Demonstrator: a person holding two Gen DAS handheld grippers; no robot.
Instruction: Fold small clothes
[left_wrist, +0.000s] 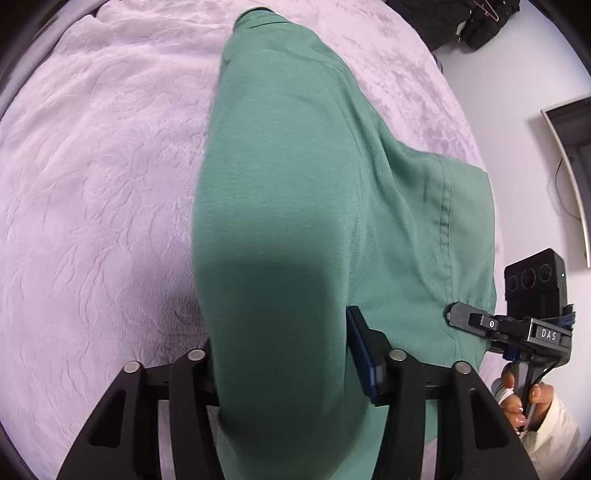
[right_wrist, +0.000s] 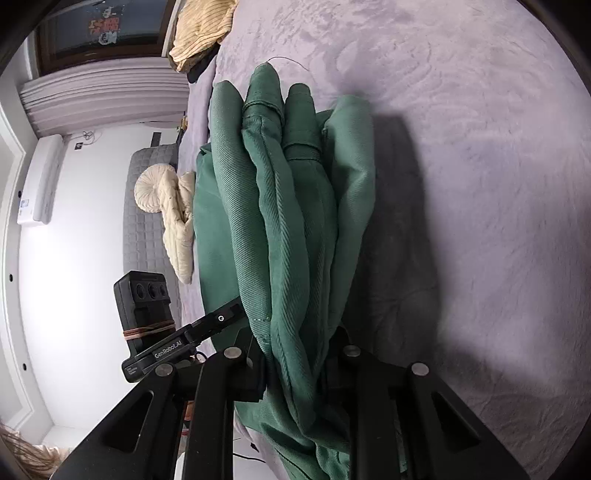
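Left wrist view: green garment (left_wrist: 295, 221) lies lengthwise on a pale lilac plush blanket (left_wrist: 92, 203), running from between the fingers up toward the far edge of the bed. A thick fold of it fills the gap of the left gripper (left_wrist: 284, 354); the blue-faced right-hand pad (left_wrist: 364, 354) presses against the cloth, the other pad is hidden behind the fold, so the jaws read as clamped on the garment. A stitched hem runs down the cloth's right part. At lower right the right gripper (left_wrist: 452, 314) pinches that hemmed edge, a person's hand (left_wrist: 524, 398) in a cream sleeve on its handle. Dark clothing with a hanger (left_wrist: 480, 22) lies at upper right. Right wrist view: the same garment (right_wrist: 295, 221) is bunched into several long ridges between the right gripper (right_wrist: 295, 365) fingers, jaws clenched on the gathered cloth. The bundle rests on the blanket (right_wrist: 480, 184), casting a shadow to its right. At left the left gripper (right_wrist: 229, 314) meets the garment's edge. Beyond lie a cream ribbed pillow (right_wrist: 166, 206) and yellow corduroy cloth (right_wrist: 203, 29).
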